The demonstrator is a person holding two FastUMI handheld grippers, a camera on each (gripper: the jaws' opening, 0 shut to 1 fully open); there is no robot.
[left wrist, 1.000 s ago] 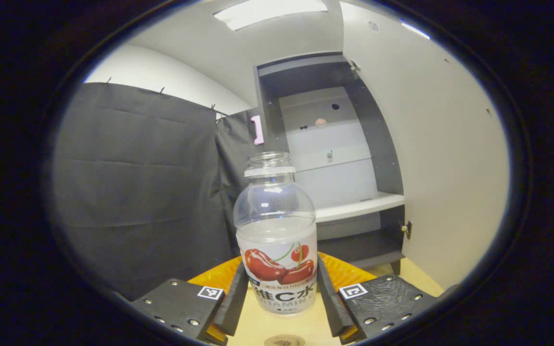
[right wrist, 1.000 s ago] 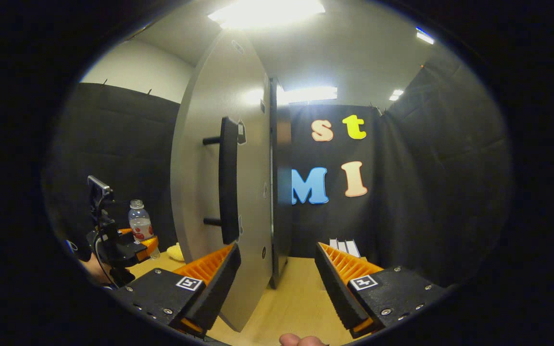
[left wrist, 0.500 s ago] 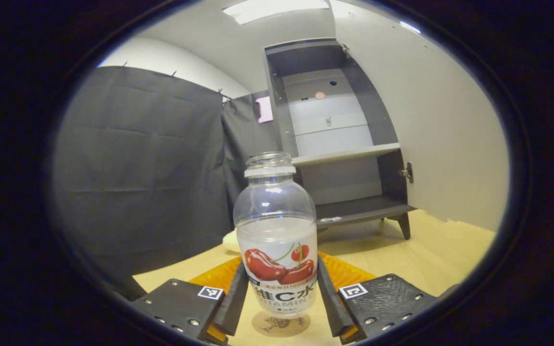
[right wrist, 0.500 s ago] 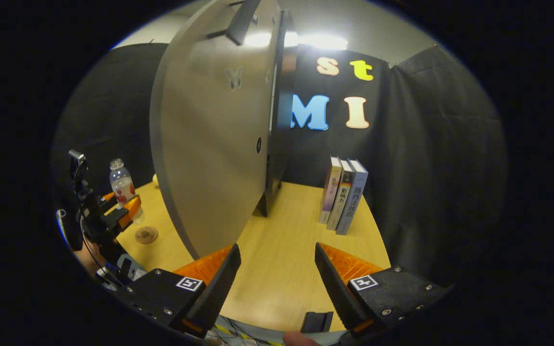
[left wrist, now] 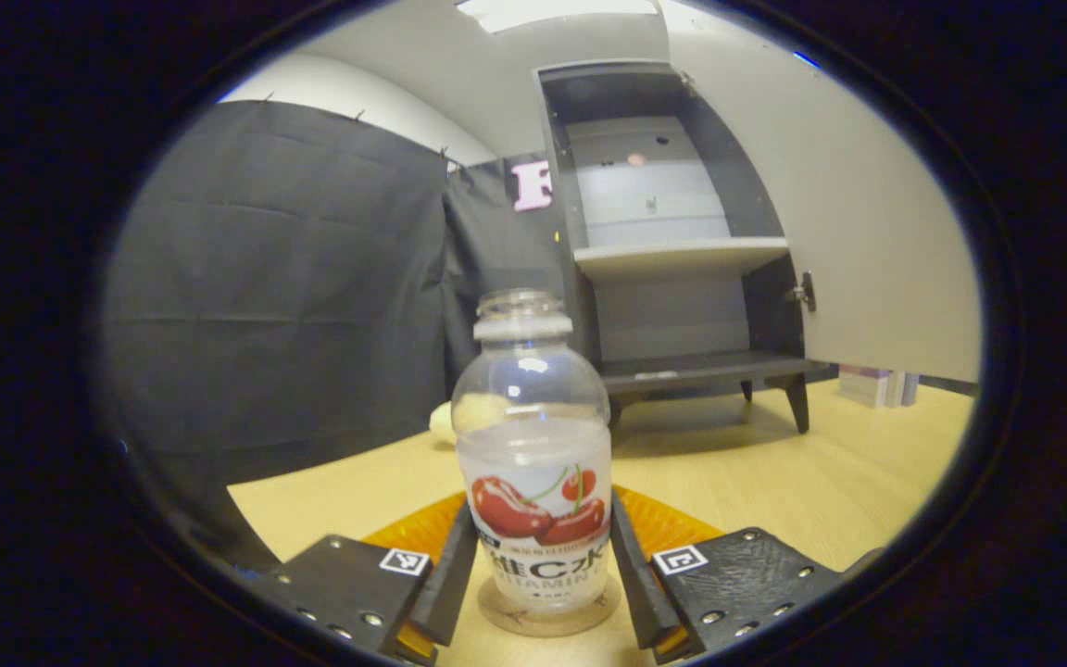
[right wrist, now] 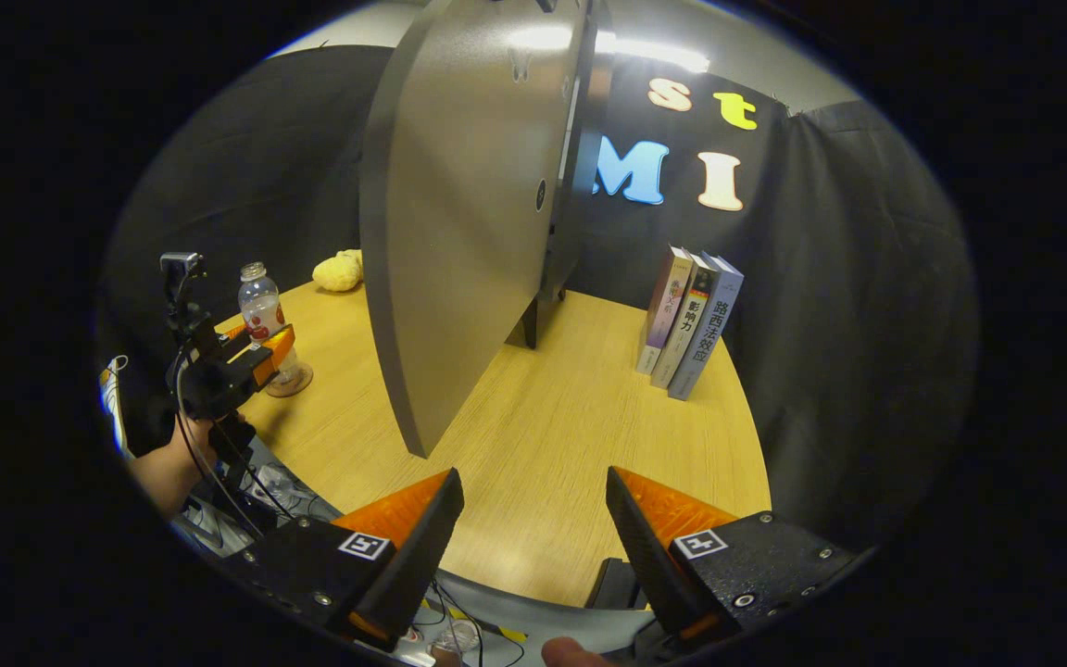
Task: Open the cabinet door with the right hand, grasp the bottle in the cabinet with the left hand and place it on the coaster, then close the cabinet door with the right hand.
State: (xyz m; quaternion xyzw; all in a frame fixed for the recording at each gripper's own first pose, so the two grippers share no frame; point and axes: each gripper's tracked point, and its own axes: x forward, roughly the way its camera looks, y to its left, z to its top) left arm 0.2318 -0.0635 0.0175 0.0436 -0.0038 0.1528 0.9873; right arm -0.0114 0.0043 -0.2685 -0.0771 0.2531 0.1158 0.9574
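Observation:
A clear capless bottle (left wrist: 533,463) with a cherry label stands upright on a round cork coaster (left wrist: 547,619) on the wooden table. My left gripper (left wrist: 541,574) is shut on the bottle's lower body, one finger on each side. Behind it the grey cabinet (left wrist: 672,250) stands with its door (left wrist: 830,213) swung open to the right. In the right gripper view, the bottle (right wrist: 262,310) and the left gripper (right wrist: 260,350) sit at the far left, the coaster (right wrist: 293,382) under them. My right gripper (right wrist: 533,528) is open over the table's front edge, apart from the door (right wrist: 459,232).
A yellow soft toy (right wrist: 339,270) lies by the cabinet's left side. Three books (right wrist: 693,324) stand upright right of the cabinet. The cabinet's shelf (left wrist: 682,252) is bare. A person's forearm (right wrist: 168,472) holds the left gripper. Cables lie below the table's front edge.
The left gripper has lowered the bottle from the air onto the coaster. The right gripper has drawn back and down from the door, which stays open.

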